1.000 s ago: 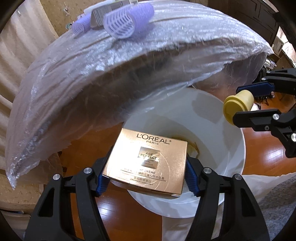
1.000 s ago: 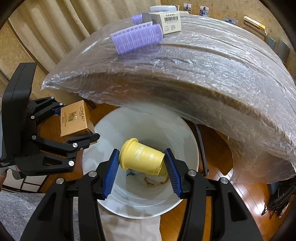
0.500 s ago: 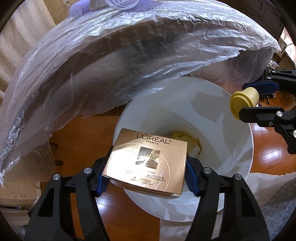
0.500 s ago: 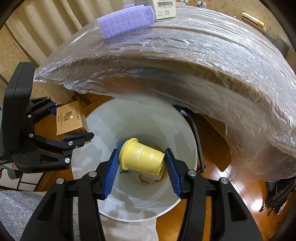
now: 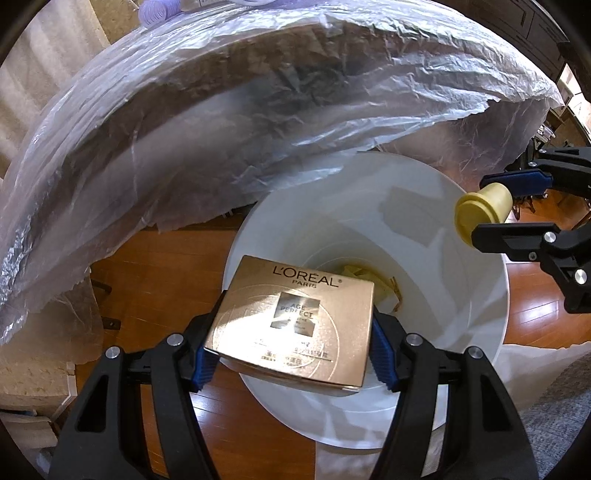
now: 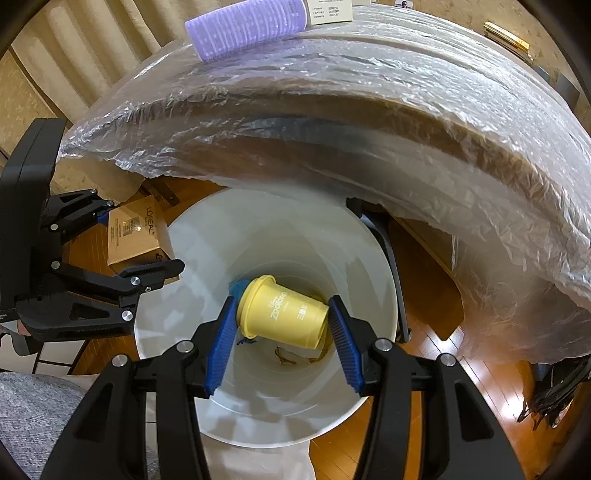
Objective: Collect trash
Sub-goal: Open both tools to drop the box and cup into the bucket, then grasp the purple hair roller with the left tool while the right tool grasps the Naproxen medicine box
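Lettering reading "L'ORÉAL PARIS" and "AGE PERFECT" runs across the top of a gold cardboard cosmetics box (image 5: 291,321), which the left gripper (image 5: 290,354) clamps between its blue-padded fingers (image 5: 380,354) over the near rim of a round white plastic trash bin (image 5: 476,332). The smaller print lower on the box is too fine to read. The right gripper (image 6: 282,339) is closed on a yellow plastic cup with a lid (image 6: 282,314), held on its side above the bin's opening, lid end to the left; its white print reads "ZOOTOPIA" under a small Disney logo. At the bin's bottom lie a few scraps, yellow and brown, and something blue behind the cup. Behind the bin stands a round table wrapped in clear crinkled plastic sheeting (image 6: 369,122). On its top rest a purple ribbed hair roller (image 6: 245,33) and a small white box with printed lines too small to read (image 6: 330,11). The floor is orange-brown wood (image 5: 159,266).
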Available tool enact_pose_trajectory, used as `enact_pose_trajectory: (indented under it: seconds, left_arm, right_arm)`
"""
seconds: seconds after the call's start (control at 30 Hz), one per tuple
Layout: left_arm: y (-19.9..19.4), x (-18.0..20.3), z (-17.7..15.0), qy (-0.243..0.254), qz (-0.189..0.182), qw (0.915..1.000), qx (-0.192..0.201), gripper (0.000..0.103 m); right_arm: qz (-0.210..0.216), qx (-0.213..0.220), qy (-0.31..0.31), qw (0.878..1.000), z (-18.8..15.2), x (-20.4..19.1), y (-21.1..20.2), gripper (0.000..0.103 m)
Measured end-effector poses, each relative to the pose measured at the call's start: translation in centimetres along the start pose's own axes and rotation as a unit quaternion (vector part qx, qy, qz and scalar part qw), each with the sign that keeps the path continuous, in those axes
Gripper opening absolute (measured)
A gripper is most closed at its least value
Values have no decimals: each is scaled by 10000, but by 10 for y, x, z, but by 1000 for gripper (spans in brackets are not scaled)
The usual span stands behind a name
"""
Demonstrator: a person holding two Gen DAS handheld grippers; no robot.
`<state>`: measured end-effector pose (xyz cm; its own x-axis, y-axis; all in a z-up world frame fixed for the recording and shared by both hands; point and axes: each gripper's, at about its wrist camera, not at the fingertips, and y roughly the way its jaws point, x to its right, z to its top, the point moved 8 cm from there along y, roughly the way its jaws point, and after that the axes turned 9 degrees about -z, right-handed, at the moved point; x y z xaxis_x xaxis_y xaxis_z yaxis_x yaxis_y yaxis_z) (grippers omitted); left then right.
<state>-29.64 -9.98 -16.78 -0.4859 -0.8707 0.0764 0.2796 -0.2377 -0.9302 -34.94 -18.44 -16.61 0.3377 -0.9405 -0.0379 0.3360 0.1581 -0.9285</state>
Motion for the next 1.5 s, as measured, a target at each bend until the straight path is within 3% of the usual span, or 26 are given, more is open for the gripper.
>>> enact_pose_trajectory:
  seconds: [0.33, 0.37, 0.4, 0.43, 0.47, 0.97, 1.17, 1.33, 1.4, 1.5]
  left_arm:
    - [-4, 4, 2, 37, -179, 9998, 126, 68]
    - [-4, 4, 3, 20, -170, 9997, 157, 75]
    - [-6, 1, 4, -23, -77, 9998, 205, 85]
    - [-9, -1, 5, -49, 29, 9995, 306, 87]
    - [-12, -2, 5, -35, 61, 9992, 385, 87]
    - [-43, 2, 13, 50, 24, 9983, 577, 87]
    - [-80, -2, 17, 154, 122, 9964, 824, 87]
    - [-139, -6, 37, 299, 412, 9878, 1470, 87]
    - [-168, -15, 52, 223, 506, 9809, 1867, 102]
    - [-191, -27, 76, 9, 529, 9701, 2367, 102]
  right_arm:
    - [-30, 20, 3, 10000, 0, 2, -3, 51]
    - [-42, 61, 12, 10000, 1, 2, -5, 55]
    - [-119, 175, 53, 9998, 2, 4, -9, 69]
    - [-191, 300, 97, 9993, 4, 6, -13, 79]
    - [-218, 371, 120, 9990, 5, 8, -17, 81]
    - [-276, 998, 199, 9944, 22, 21, -66, 82]
    - [-371, 1528, 200, 9874, 38, 36, -115, 85]
    - [-640, 2327, 334, 9699, 64, 55, -170, 96]
    - [-779, 2669, 344, 9599, 78, 60, -191, 99]
    - [-991, 2899, 217, 9517, 102, 62, -207, 99]
